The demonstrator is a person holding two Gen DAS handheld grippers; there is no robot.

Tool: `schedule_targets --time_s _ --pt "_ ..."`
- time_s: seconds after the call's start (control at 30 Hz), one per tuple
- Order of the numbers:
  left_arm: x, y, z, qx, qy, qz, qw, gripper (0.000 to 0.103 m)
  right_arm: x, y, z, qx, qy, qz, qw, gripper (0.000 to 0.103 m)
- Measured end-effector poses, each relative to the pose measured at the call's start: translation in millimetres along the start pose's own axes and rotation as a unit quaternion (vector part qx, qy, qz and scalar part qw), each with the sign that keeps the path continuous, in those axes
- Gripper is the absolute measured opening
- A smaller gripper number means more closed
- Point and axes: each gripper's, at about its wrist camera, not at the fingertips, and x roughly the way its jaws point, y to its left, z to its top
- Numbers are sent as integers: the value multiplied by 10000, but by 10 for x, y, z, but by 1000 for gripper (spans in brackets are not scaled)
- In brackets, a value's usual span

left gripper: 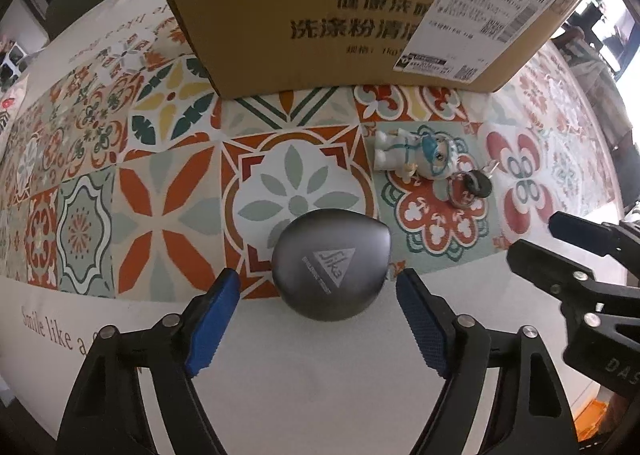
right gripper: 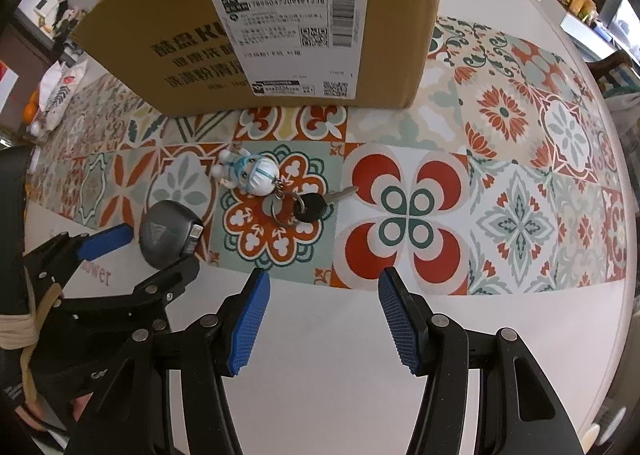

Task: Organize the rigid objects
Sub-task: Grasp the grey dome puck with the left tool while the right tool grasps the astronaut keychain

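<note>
Between the left tool's (left gripper: 318, 287) apart, not-yet-gripping pads, the grey case (left gripper: 331, 264) is sitting loose; beyond the right tool (right gripper: 322, 287), gaping empty, the keychain (right gripper: 276, 191) is waiting—nothing boxed yet.

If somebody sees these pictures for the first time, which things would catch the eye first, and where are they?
Probably the big cardboard box with its white shipping label, standing at the back of the brightly patterned tablecloth. In front of it lies a small masked figurine keychain with a black-headed key. Left of that, a rounded grey case sits between the open blue pads of the left gripper.
</note>
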Motion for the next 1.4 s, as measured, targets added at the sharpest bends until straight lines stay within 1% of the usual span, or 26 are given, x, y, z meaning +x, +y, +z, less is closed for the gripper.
schedule_targets --time_s 0.2,0.3,0.33,0.37,0.53,0.67,0.9,1.1,1.27,1.33,1.4 --pt "69 -20 27 -11 -43 34 10000 72 48 -6 33 3 45 15 10000 57" --pt "94 -40 86 18 -93 18 10000 65 67 7 48 -28 56 15 10000 57" --pt "81 -55 107 55 -119 10 9999 58 87 30 59 -35 58 12 10000 57" --pt "74 -68 139 84 -146 5 9999 55 93 36 68 -40 55 15 10000 57" --pt "36 -15 172 -25 -248 -89 9996 55 96 75 128 -142 -50 70 9999 57" --pt "-25 151 116 -155 -340 -92 9993 55 82 118 194 -311 -153 152 9993 57" --pt "-156 460 68 -510 -491 53 9975 55 170 339 365 -707 -282 366 9964 57" --pt "-182 584 67 -581 -510 150 9969 55 335 492 485 -929 -275 353 9947 56" --pt "-107 565 85 -642 -503 189 9965 55 454 594 571 -1163 -254 247 9926 53" --pt "-95 559 90 -656 -502 199 9964 55 518 625 602 -1215 -181 211 9922 47" --pt "-115 564 87 -663 -516 208 9962 55 539 676 624 -1304 -228 135 9911 42"
